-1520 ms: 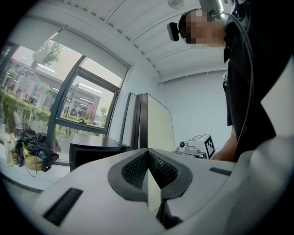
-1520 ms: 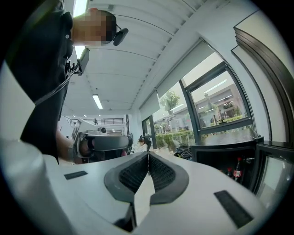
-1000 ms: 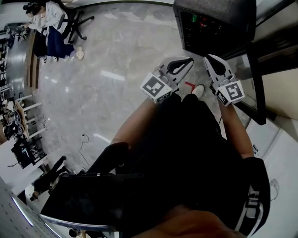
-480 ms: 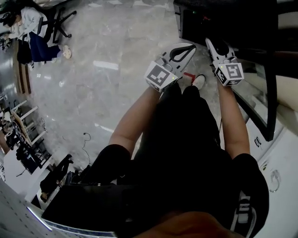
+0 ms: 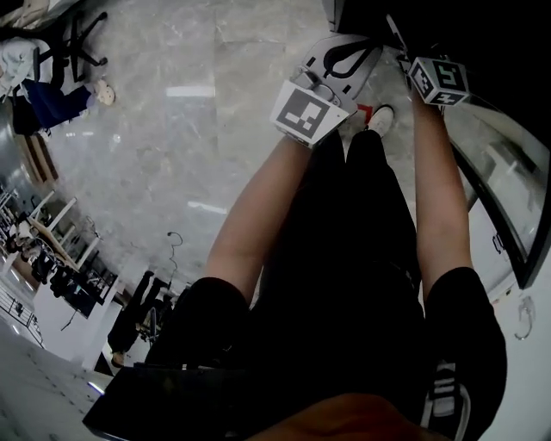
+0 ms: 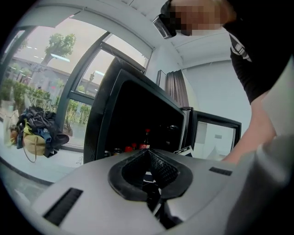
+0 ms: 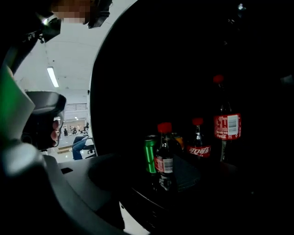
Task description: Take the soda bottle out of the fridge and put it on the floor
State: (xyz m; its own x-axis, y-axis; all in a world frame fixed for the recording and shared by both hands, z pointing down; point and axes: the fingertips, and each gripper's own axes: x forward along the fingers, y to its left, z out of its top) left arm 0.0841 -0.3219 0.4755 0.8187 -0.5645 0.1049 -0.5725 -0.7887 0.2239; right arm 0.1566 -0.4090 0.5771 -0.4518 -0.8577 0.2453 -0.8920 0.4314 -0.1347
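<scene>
The black fridge (image 6: 138,119) stands open with its inside dark. In the right gripper view a small red-capped soda bottle (image 7: 164,156) stands nearest on the shelf. A green can (image 7: 149,154) is beside it, and two more red-labelled bottles (image 7: 198,143) (image 7: 225,120) stand further back. My right gripper (image 7: 151,176) reaches into the fridge. Its jaws have just been opening and are open. The nearest bottle shows in the gap between them, with no pad pressing on it. My left gripper (image 6: 148,153) is shut and empty and points at the fridge (image 5: 430,17) from outside. In the head view the left gripper (image 5: 344,60) and the right gripper (image 5: 398,39) are side by side.
Grey marble floor (image 5: 172,172) spreads to the left. The person's legs and a white shoe (image 5: 380,119) are below the grippers. The fridge's glass door (image 5: 504,185) hangs open on the right. A basket of clothes (image 6: 39,133) sits by the window. An office chair (image 5: 60,52) is far off.
Both grippers have moved up the head view toward the fridge. The right one's tips are now inside the dark opening. The floor looks closer.
</scene>
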